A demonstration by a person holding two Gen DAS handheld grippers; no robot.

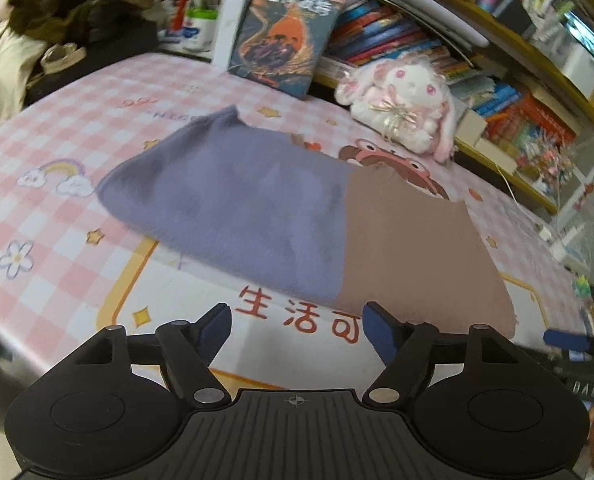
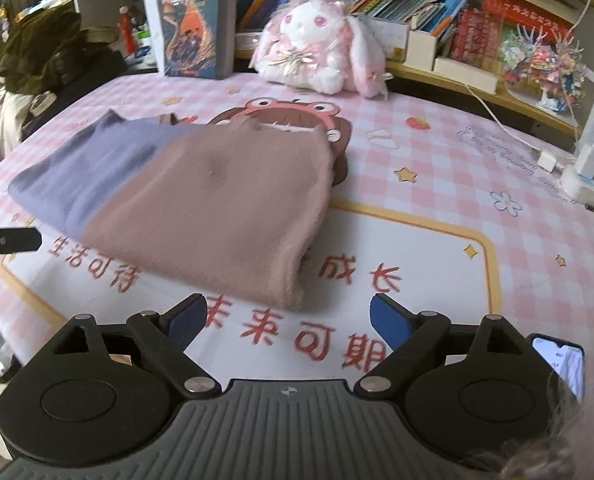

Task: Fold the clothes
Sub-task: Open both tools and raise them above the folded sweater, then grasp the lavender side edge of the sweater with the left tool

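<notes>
A: Garment (image 1: 309,216)?
B: One soft knit piece, two colours: purple half and dusty-pink half (image 2: 225,208), meeting at a straight line.
A: State?
B: Folded into a flat, roughly rectangular bundle, lying on the pink checked tablecloth (image 2: 437,168). Purple side sits toward the left, pink toward the right.
A: Edges?
B: Near pink corner rounded and thick; purple far corner sticks up slightly.

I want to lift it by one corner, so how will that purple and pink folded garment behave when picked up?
The folded garment looks soft and fuzzy, so it would probably droop and unfold. Its layers lie loose, so they may slide apart. On the smooth tablecloth, a push would likely bunch it.
</notes>
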